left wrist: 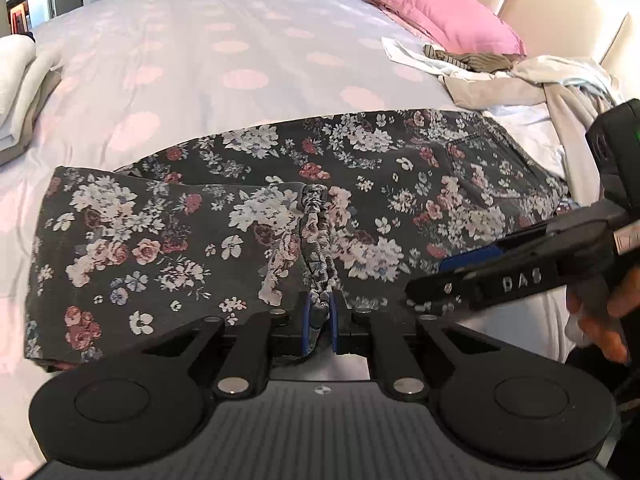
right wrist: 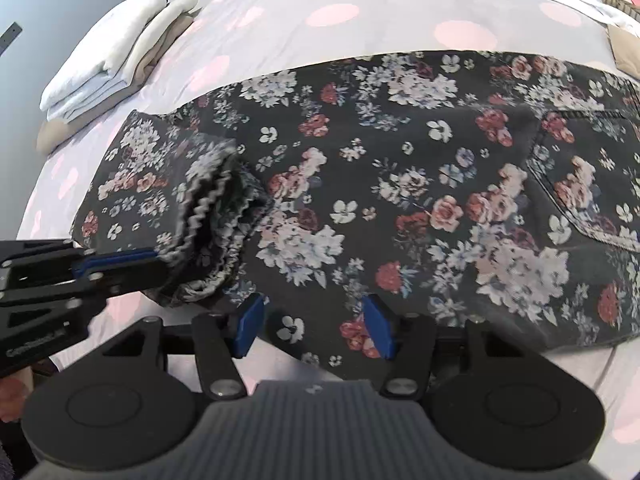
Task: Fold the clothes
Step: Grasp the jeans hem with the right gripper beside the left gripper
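- The floral trousers (left wrist: 240, 216) are lying spread across the bed (left wrist: 200, 60), with 1 leg end folded back over the middle so its gathered cuff (left wrist: 318, 236) is sitting on top.
- The left gripper (left wrist: 320, 320) is pinching that cuff, blue pads squeezed tight on the fabric.
- The right gripper (right wrist: 314, 326) is hanging spread wide over the near edge of the trousers, not clamping anything.
- Folded towels (right wrist: 108, 56) are sitting at the left edge of the bed, well apart from the trousers.
- A pink pillow (left wrist: 432, 8) is resting by the headboard (left wrist: 560, 4), with a loose pile of pale clothes (left wrist: 520, 80) just beside it.
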The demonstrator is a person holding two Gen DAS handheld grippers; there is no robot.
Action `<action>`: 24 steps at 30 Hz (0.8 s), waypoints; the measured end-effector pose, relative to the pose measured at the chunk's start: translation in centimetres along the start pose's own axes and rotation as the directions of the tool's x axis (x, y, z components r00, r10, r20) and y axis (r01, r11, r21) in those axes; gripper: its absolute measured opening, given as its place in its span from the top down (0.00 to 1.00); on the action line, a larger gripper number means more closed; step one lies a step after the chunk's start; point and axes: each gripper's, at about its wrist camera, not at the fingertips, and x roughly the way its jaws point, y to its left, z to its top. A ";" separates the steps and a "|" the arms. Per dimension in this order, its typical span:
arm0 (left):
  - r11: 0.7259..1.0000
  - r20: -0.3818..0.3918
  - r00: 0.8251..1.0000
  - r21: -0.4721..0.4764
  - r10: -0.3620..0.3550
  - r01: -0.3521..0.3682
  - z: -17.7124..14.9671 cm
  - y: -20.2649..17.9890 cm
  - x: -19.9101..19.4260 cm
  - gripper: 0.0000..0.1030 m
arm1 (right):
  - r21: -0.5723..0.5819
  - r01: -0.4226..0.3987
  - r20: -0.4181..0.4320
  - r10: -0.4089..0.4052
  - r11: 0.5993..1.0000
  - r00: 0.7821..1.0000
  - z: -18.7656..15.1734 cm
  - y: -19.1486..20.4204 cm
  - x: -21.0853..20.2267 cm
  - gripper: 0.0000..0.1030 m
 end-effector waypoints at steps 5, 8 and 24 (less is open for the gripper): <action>1.000 -0.035 0.999 0.026 0.002 -0.001 0.0 -0.2 0.9 0.93 | 0.026 -0.017 0.007 0.016 1.000 1.000 0.4 0.2 0.0 0.41; 0.999 -0.076 0.997 0.046 0.002 0.002 -0.3 -0.3 2.0 0.92 | 0.062 -0.044 0.022 0.043 0.997 0.999 0.8 0.3 -0.2 0.36; 0.983 -0.055 0.998 0.181 -0.001 0.011 -0.3 -2.0 1.2 0.70 | 0.178 -0.224 0.042 0.220 0.958 0.975 2.2 1.9 1.2 0.45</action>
